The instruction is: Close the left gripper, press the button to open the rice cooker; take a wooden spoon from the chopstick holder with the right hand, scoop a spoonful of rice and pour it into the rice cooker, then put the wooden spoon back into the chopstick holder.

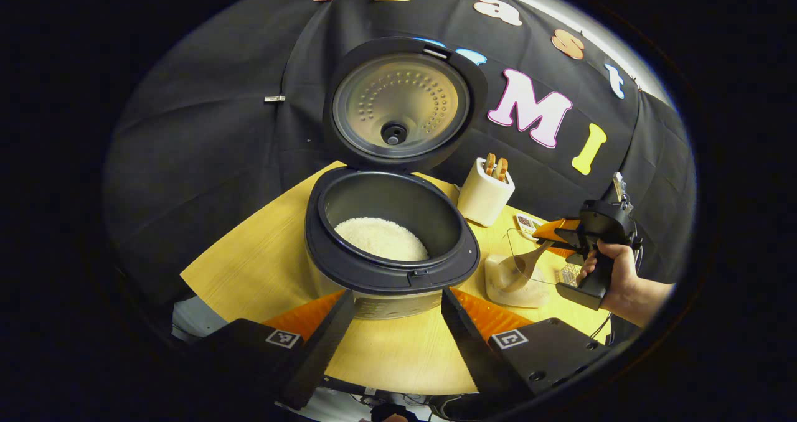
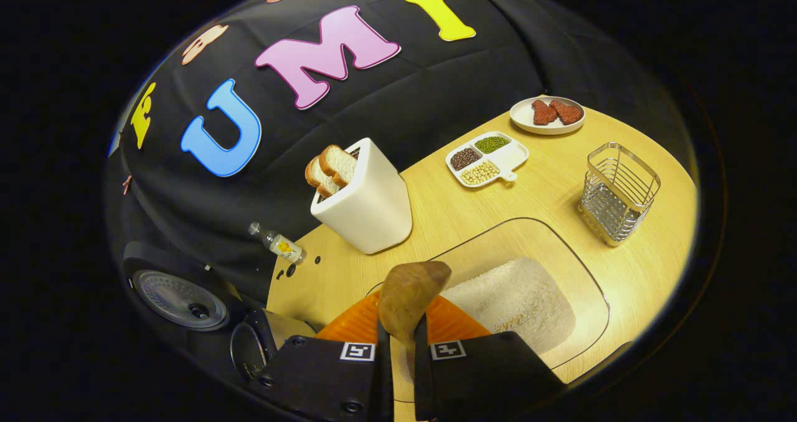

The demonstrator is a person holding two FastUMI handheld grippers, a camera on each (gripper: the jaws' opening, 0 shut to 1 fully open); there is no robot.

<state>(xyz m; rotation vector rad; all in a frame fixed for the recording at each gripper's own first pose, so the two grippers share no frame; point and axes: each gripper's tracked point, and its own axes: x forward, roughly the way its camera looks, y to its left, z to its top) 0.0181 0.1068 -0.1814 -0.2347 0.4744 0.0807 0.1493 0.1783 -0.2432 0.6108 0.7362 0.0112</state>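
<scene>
The right gripper [image 2: 403,347] is grasping the brown wooden spoon [image 2: 411,297] over the clear rice container [image 2: 585,272]; the released left gripper [image 1: 398,341] is facing the open black rice cooker [image 1: 392,266].

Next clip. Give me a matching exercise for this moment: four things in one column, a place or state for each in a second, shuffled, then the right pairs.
Things:
1. rice cooker
2. wooden spoon
3. toaster
4. wire holder

States:
A. stands with nothing in it, at the table's far side
B. lid up, rice lying in the pot
C. gripped between the right gripper's fingers, over the clear rice container
D. two slices of bread sticking out of the top

Pairs: 1-B, 2-C, 3-D, 4-A
</scene>
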